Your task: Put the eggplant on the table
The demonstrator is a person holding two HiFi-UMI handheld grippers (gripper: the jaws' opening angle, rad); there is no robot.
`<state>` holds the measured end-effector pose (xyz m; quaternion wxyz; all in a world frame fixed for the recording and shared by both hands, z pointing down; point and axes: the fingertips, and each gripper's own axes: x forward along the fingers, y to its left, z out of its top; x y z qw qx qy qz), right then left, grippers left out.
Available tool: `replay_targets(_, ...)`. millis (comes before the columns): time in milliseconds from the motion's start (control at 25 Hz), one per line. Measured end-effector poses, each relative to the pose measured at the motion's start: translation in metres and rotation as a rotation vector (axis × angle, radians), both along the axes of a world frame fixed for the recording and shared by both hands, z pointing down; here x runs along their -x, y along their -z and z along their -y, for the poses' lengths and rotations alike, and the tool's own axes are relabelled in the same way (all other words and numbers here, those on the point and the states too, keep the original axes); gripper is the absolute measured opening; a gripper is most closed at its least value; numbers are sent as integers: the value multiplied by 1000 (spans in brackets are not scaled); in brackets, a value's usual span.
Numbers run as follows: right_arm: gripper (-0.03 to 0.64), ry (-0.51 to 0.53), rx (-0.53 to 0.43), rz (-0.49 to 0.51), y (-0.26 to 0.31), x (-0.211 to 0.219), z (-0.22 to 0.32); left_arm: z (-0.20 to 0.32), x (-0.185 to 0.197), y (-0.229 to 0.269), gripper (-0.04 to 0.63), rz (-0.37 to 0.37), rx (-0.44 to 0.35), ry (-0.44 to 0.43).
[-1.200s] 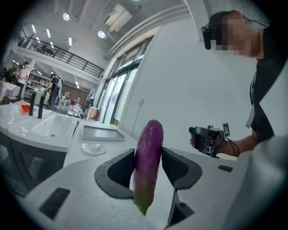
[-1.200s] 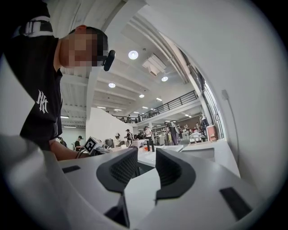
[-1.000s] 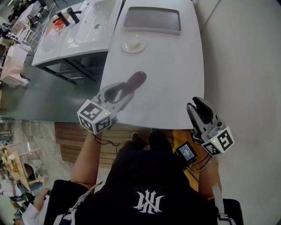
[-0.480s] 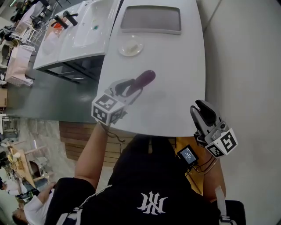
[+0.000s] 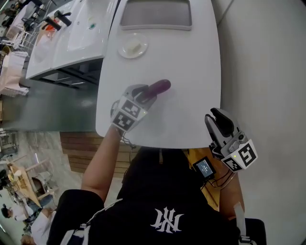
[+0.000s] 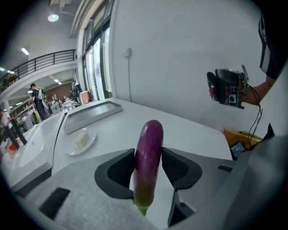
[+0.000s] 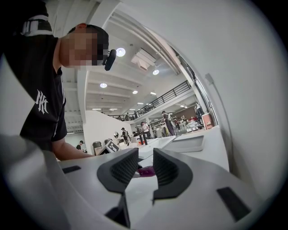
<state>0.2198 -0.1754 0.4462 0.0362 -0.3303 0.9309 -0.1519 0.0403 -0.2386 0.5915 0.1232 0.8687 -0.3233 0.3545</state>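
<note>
A purple eggplant [image 5: 161,86] is clamped between the jaws of my left gripper [image 5: 147,92], its rounded end pointing away over the white table [image 5: 191,72]. In the left gripper view the eggplant [image 6: 148,152] stands between both pads of the left gripper [image 6: 148,164], green stem end nearest the camera. It hangs low over the tabletop; whether it touches I cannot tell. My right gripper [image 5: 216,116] is off the table's near right corner, pointing level. In its own view the right gripper [image 7: 145,157] holds nothing and its jaws are closing. The eggplant [image 7: 146,171] shows far off through the gap.
A small white plate [image 5: 132,48] with a pale piece on it sits farther along the table, and a grey tray [image 5: 155,14] lies at the far end. A white sink counter [image 5: 71,33] stands to the left. A pale wall [image 5: 263,57] runs along the right.
My left gripper has carried the eggplant farther in over the table and down toward its top. The right gripper has shifted only a little near the table's corner.
</note>
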Motion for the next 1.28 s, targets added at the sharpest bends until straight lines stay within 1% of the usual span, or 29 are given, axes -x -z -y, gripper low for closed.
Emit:
replay_targets(120, 86, -10, 16, -1, -3, -3, 5, 4, -6, -14, 184, 55, 13, -28)
replay_targets(320, 84, -11, 28, -6, -7, -1, 16, 11, -6, -38, 184, 116, 47, -45)
replay_targets(520, 83, -4, 33, -6, -11, 4, 22, 14, -5, -51, 184, 146, 62, -50)
replay_targets(720, 81, 1, 44, -3, -14, 10, 25, 15, -5, -56, 184, 176, 56, -62)
replay_targets(1080, 81, 7, 48, -9, -14, 15, 24, 16, -4, -58, 184, 156, 44, -57)
replay_targets(1200, 81, 9, 45, -10, -12, 17, 23, 15, -2, -51, 186, 126, 20, -47)
replay_targets(1280, 80, 13, 41, -10, -10, 18, 22, 15, 0, -44, 187, 92, -2, -28)
